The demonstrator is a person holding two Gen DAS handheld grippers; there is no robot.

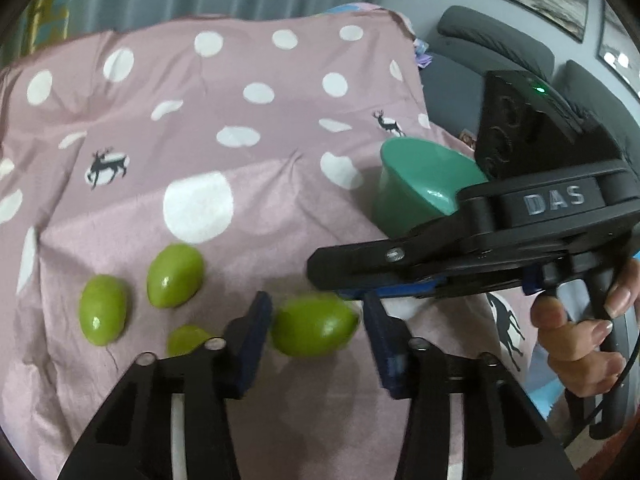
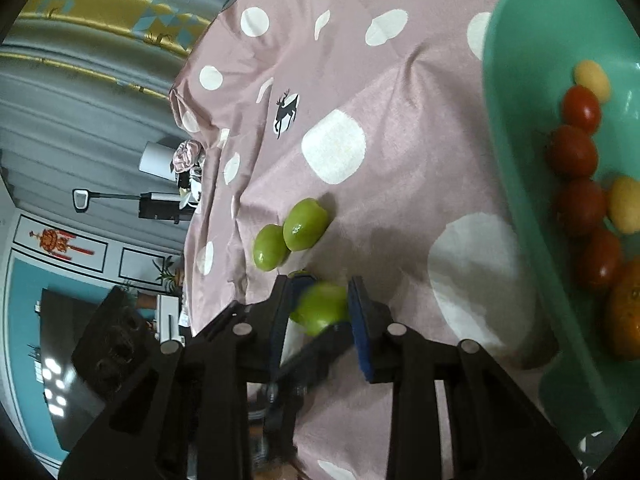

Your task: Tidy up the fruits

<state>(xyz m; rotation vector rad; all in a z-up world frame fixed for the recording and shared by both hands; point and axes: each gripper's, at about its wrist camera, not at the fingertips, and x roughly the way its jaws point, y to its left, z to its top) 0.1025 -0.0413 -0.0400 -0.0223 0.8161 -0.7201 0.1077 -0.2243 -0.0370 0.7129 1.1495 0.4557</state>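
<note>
Blue-padded fingers of the left gripper (image 1: 316, 320) up close, set narrow around one green fruit (image 1: 314, 326) low over the pink spotted cloth (image 1: 240, 128). Same fruit flanked by the right gripper (image 2: 320, 300), reaching in crosswise, also narrow, pads about a fruit's width apart. Cannot tell for either tool whether the pads truly clamp or merely bracket.

Biggest risk: two tools crowding one small round fruit, so a knock of finger against finger and a lost hold. Next: rumpled, sloping cloth, hence a dropped fruit probably rolling toward the edge or into the three loose green fruits (image 1: 175, 276) just beside. Then the carry to the teal bowl (image 2: 520, 120), well apart on the right; a clipped rim would likely tip it. Smallest: too hard a squeeze, and a bruised or squirted-out fruit.

Hard to read: bowl half hidden behind the right gripper in the left view and cut off by the lens edge in the right view. Orange (image 2: 628, 312) only partly in frame. Red tomatoes (image 2: 582, 109) and yellow ones (image 2: 592, 78) inside, count uncertain. Held fruit motion-blurred; contact with cloth unclear.
</note>
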